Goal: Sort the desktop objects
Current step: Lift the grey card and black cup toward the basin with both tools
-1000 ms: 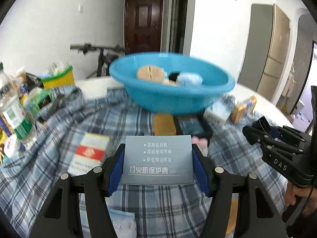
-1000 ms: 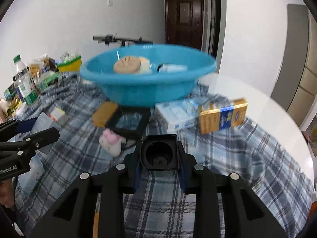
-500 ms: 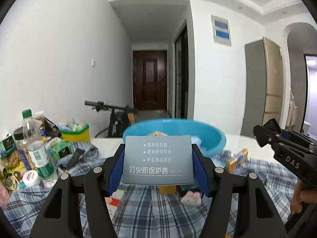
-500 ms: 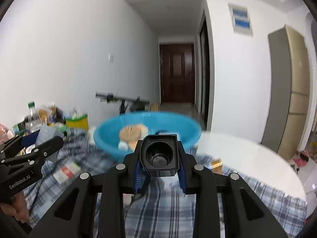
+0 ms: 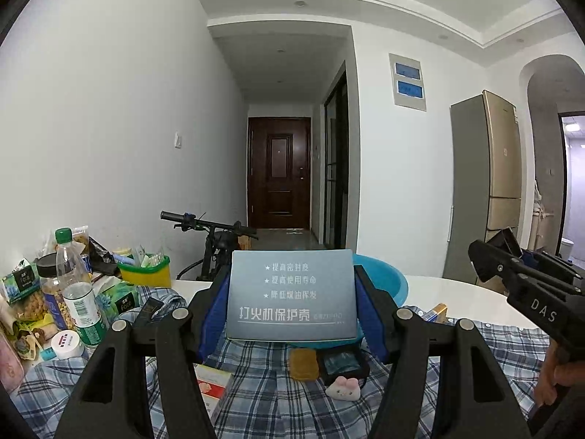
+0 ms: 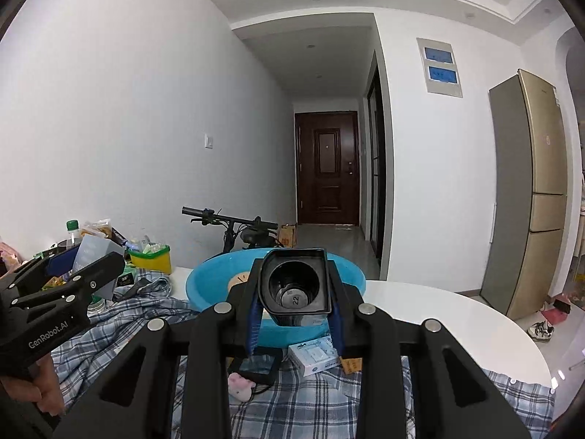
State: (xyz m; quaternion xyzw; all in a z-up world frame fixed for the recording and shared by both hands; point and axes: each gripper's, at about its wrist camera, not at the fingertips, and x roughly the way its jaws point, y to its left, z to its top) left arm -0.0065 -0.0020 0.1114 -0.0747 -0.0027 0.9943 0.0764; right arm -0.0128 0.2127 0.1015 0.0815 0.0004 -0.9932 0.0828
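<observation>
My left gripper is shut on a flat grey box printed with white Chinese text, held up above the table. My right gripper is shut on a black plastic holder with a round hollow facing the camera. Behind both lies a blue basin, with a round wooden piece showing inside it. In the left wrist view the basin peeks out from behind the grey box. Each gripper also appears at the edge of the other's view.
A plaid cloth covers the round white table. On it lie a pink toy, a black frame, a yellow block, small cartons and a red-and-white pack. Bottles and snacks crowd the left. A bicycle stands behind.
Both grippers rose and tilted up toward level, each keeping its object. The basin and table dropped low in both views, and the hallway and ceiling came into sight.
</observation>
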